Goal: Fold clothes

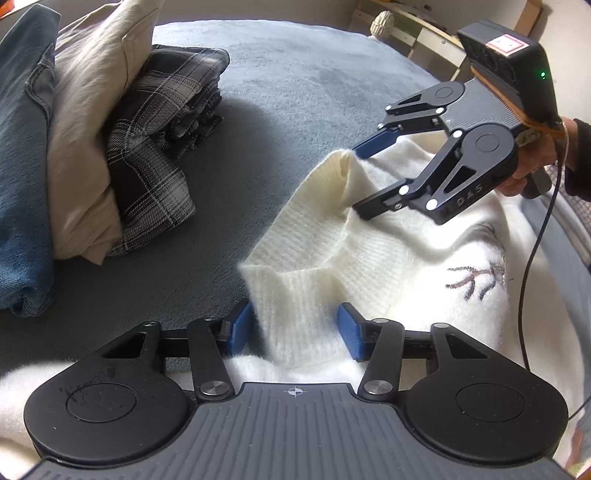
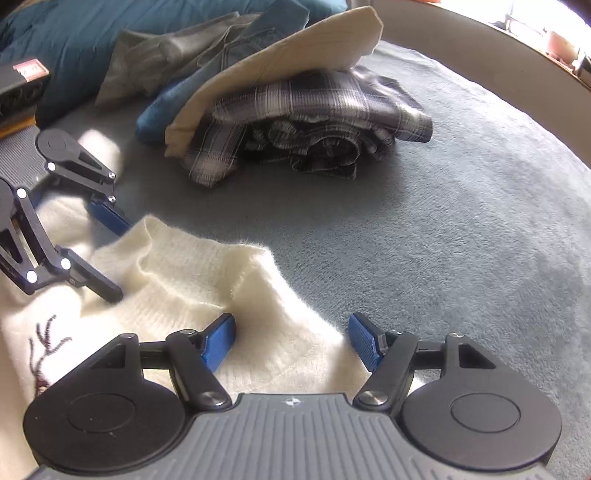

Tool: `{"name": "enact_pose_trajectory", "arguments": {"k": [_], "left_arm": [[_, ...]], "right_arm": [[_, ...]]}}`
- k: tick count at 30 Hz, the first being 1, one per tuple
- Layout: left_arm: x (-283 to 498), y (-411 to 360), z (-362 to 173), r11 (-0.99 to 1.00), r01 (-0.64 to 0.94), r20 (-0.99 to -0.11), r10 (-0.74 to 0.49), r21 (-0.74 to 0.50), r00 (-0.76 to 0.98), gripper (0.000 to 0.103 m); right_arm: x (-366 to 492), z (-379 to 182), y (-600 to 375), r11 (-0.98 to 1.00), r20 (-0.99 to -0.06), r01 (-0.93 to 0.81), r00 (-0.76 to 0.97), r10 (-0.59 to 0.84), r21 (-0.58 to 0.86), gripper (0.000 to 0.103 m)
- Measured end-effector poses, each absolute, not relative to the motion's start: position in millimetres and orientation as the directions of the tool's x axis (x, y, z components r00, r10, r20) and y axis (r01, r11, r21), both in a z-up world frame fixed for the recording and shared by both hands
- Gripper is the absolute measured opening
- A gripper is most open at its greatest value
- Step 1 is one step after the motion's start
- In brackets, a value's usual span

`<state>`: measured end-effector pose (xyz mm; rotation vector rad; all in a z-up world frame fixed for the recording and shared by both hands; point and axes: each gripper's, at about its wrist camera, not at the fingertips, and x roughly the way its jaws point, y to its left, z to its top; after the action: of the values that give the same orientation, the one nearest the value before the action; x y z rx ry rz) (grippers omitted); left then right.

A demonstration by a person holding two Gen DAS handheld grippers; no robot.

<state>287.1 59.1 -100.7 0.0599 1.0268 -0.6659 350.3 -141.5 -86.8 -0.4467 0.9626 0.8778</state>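
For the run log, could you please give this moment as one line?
left gripper: open, straddling white sweater | right gripper: open over sweater edge

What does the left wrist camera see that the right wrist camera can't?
Only the left wrist view shows a hand holding the right gripper, its green light, and a shelf behind. Only the right wrist view shows a grey garment and a bright window ledge. Both show the white sweater with its stitched antlers, the plaid shirt, cream cloth, jeans, grey blanket, and both grippers open, including the left gripper.
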Motion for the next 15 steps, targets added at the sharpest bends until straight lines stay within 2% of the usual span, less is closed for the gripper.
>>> {"name": "enact_pose_trajectory", "arguments": {"k": [3, 6, 8, 9, 10, 12, 15], "left_arm": [[281.6, 54.2, -100.3, 0.803, 0.549, -0.802, -0.478, -0.234, 0.357, 0.032], [275.5, 48.6, -98.0, 0.802, 0.561, -0.797, -0.469, -0.204, 0.380, 0.019], [273.8, 47.5, -96.1, 0.815, 0.546, -0.795, -0.458, -0.196, 0.398, 0.013], [272.9, 46.9, -95.1, 0.821, 0.538, -0.793, -0.453, -0.192, 0.407, 0.012], [272.0, 46.4, -94.1, 0.827, 0.530, -0.792, -0.447, -0.189, 0.416, 0.010], [270.3, 45.3, -92.2, 0.838, 0.514, -0.788, -0.436, -0.181, 0.434, 0.009], [267.4, 45.2, -84.6, 0.855, 0.492, -0.777, -0.419, -0.163, 0.470, 0.008]], "right_arm": [[352.8, -87.4, -142.9, 0.587, -0.853, -0.807, 0.264, 0.450, 0.060, 0.070], [348.0, -85.7, -142.3, 0.579, -0.853, -0.814, 0.268, 0.449, 0.049, 0.064], [342.5, -84.2, -140.3, 0.574, -0.851, -0.818, 0.280, 0.445, 0.030, 0.053], [337.9, -82.7, -139.3, 0.574, -0.848, -0.819, 0.296, 0.440, 0.012, 0.039], [333.1, -81.0, -138.3, 0.573, -0.844, -0.819, 0.313, 0.435, -0.008, 0.030], [322.5, -77.3, -139.6, 0.578, -0.832, -0.814, 0.358, 0.423, -0.056, 0.018], [311.3, -65.2, -148.4, 0.611, -0.795, -0.787, 0.427, 0.431, -0.091, 0.012]]}}
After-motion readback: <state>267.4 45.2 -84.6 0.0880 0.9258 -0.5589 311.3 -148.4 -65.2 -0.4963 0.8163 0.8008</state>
